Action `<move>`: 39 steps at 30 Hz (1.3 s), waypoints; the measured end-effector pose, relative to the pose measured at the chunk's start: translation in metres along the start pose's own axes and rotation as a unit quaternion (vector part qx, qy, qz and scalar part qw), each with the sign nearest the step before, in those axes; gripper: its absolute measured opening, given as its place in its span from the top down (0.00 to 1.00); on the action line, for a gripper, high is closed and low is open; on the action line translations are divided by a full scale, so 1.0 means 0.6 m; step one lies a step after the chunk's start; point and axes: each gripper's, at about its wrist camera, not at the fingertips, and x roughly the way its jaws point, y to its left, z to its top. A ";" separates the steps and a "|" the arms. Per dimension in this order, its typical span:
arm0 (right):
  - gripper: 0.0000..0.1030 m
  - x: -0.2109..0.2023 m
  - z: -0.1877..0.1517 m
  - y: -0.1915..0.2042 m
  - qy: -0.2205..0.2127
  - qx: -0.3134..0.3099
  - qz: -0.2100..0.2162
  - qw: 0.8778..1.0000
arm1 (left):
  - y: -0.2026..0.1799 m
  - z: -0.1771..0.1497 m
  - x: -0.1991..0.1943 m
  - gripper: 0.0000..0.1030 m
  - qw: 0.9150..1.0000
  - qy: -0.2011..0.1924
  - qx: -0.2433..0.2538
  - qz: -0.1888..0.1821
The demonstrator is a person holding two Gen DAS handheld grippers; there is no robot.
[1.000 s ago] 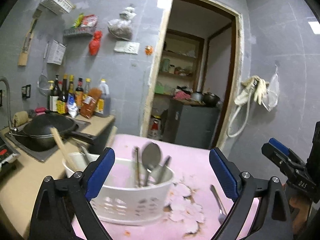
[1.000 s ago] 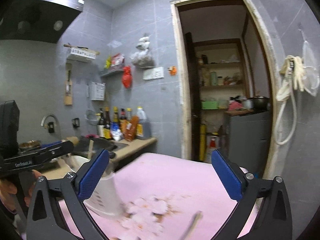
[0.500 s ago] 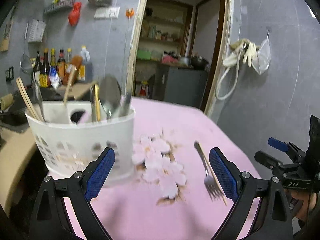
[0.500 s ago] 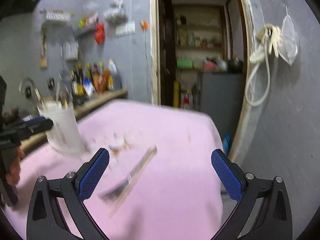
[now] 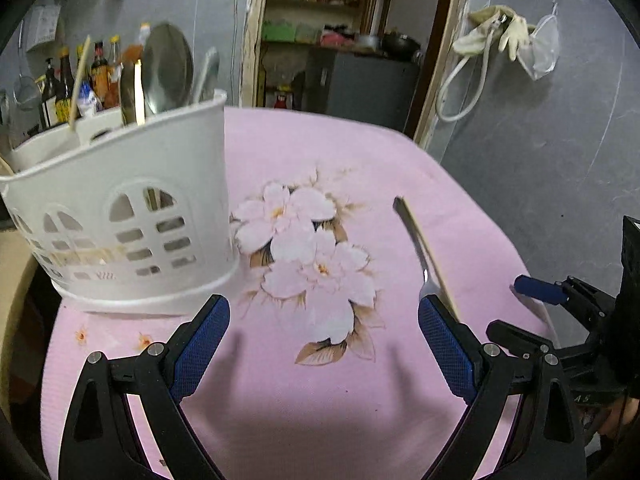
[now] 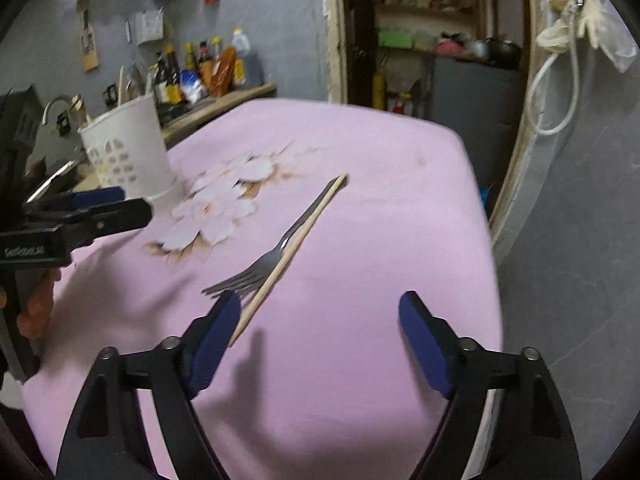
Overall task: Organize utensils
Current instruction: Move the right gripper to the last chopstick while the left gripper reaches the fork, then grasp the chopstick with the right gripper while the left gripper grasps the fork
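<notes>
Toward the right edge of the pink-clothed table [image 6: 360,360], a metal fork [image 6: 256,268] and a single wooden chopstick [image 6: 292,248] are lying side by side, touching along most of their length, with the fork's tines pointing at the right tongs [image 6: 320,320]. Nothing is being gripped yet: the right tongs are being held wide open just short of the pair, and the left tongs [image 5: 324,340] are also being held open and empty over the flower print. The white slotted holder [image 5: 132,216] is sitting near the left edge, already loaded with spoons and chopsticks. Both pieces are probably being dealt with as light, stiff and thin, and the steel looks slippery, so each is likely best pinched mid-handle. Since they're touching, one could easily get dragged along with the other.
</notes>
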 end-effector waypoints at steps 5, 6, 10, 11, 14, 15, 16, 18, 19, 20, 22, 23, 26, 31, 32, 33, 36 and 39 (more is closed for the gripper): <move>0.36 0.014 0.000 0.021 0.022 -0.017 0.022 0.999 | 0.007 -0.001 0.020 0.12 1.000 0.029 -0.008 -0.005; 0.36 0.015 0.000 0.025 0.025 -0.022 0.024 0.999 | 0.008 -0.001 0.023 0.12 0.999 0.033 -0.008 -0.007; 0.37 0.026 0.000 0.041 0.039 -0.043 0.013 0.998 | 0.008 0.002 0.036 0.28 0.999 0.047 -0.010 -0.018; 0.40 0.027 0.001 0.045 0.040 -0.050 0.004 0.998 | 0.007 0.004 0.039 0.35 0.999 0.049 -0.011 -0.022; 0.57 0.029 0.000 0.048 0.040 -0.069 -0.024 0.996 | 0.002 0.008 0.050 0.46 0.997 0.060 -0.010 -0.044; 0.64 0.028 0.000 0.046 0.040 -0.070 -0.028 0.996 | 0.000 0.010 0.052 0.47 0.997 0.064 -0.007 -0.050; 0.68 0.028 0.001 0.041 0.039 -0.069 -0.031 0.996 | -0.005 0.012 0.056 0.50 0.996 0.068 -0.004 -0.056; 0.85 0.026 0.002 0.028 0.035 -0.063 -0.038 0.997 | -0.014 0.018 0.060 0.54 0.995 0.072 0.004 -0.065; 0.88 0.025 0.003 0.022 0.034 -0.059 -0.038 0.997 | -0.020 0.023 0.064 0.56 0.995 0.073 0.010 -0.071; 0.95 0.026 0.003 0.018 0.034 -0.056 -0.039 0.997 | -0.026 0.027 0.068 0.58 0.994 0.077 0.014 -0.076; 0.98 0.023 0.004 0.004 0.030 -0.047 -0.041 0.998 | -0.038 0.035 0.082 0.64 0.992 0.089 0.021 -0.090; 0.98 0.022 0.004 0.000 0.027 -0.043 -0.043 0.998 | -0.044 0.038 0.089 0.66 0.991 0.096 0.025 -0.095; 0.98 0.016 0.006 -0.008 0.015 -0.044 -0.066 0.997 | -0.060 0.045 0.108 0.68 0.988 0.112 0.035 -0.103; 0.98 0.012 0.007 -0.044 0.007 -0.009 -0.073 0.997 | -0.080 0.064 0.143 0.68 0.985 0.130 0.039 -0.107; 0.98 0.011 0.006 -0.049 0.006 -0.005 -0.073 0.997 | -0.083 0.067 0.147 0.69 0.985 0.131 0.040 -0.105; 0.98 0.010 0.005 -0.054 0.005 0.003 -0.070 0.998 | -0.088 0.072 0.153 0.70 0.986 0.132 0.044 -0.097; 0.98 0.010 0.006 -0.061 0.002 0.016 -0.061 0.998 | -0.103 0.080 0.166 0.77 0.986 0.137 0.060 -0.075; 0.98 0.010 0.007 -0.059 0.003 0.013 -0.057 0.998 | -0.107 0.080 0.166 0.95 0.985 0.140 0.070 -0.072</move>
